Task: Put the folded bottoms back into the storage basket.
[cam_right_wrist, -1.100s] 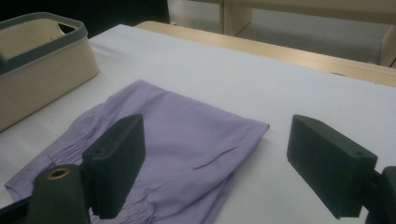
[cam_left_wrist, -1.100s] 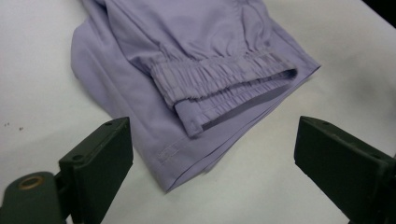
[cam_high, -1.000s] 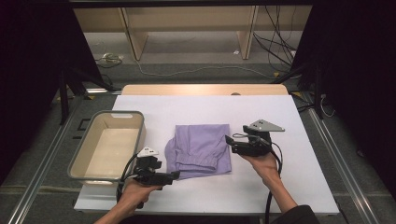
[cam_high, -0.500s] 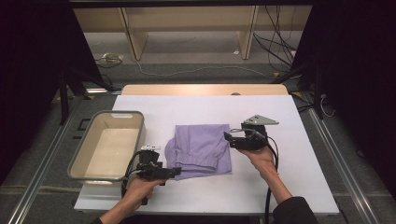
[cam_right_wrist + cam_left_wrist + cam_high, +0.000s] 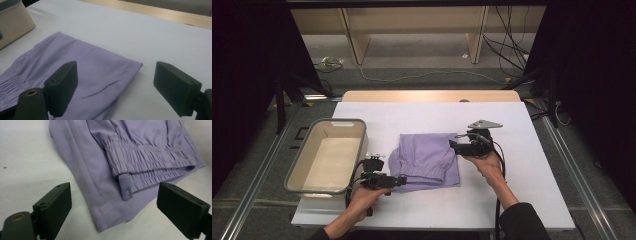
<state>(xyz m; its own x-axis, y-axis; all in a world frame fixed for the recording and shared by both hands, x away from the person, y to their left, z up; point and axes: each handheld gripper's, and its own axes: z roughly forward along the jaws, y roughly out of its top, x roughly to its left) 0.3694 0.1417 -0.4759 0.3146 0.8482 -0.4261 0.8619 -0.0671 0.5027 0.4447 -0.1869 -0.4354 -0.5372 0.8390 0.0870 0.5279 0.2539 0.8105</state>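
A grey-rimmed cream bin (image 5: 328, 155) stands at the left edge of the white worktop (image 5: 532, 165), nearer its front than its back, and nothing shows inside it. Just to the right of the bin's front right corner, the left gripper (image 5: 399, 181) is held low over the worktop in the person's left hand (image 5: 362, 197), pointing right at the near left corner of the garment. In the left gripper view its jaws stand spread wide (image 5: 113, 212) with nothing pinched; the garment's hemmed corner lies on the worktop between and just ahead of them, not touched by either pad. The lilac garment (image 5: 427, 160), folded, lies flat about the middle of the worktop, a little toward the front edge, with its gathered elastic waistband (image 5: 150, 157) and a small fabric loop (image 5: 125, 186) along the side facing the person. At the garment's far right corner sits the right gripper (image 5: 454, 145), held in the right hand (image 5: 484, 162) with its grey three-cornered plate (image 5: 484, 123) on top, pointing left. In the right gripper view its jaws are also spread wide (image 5: 115, 87), gripping nothing, with the garment's folded right corner (image 5: 136, 65) lying between them and the left jaw over the cloth. A wooden strip (image 5: 432, 96) runs along the worktop's back edge.
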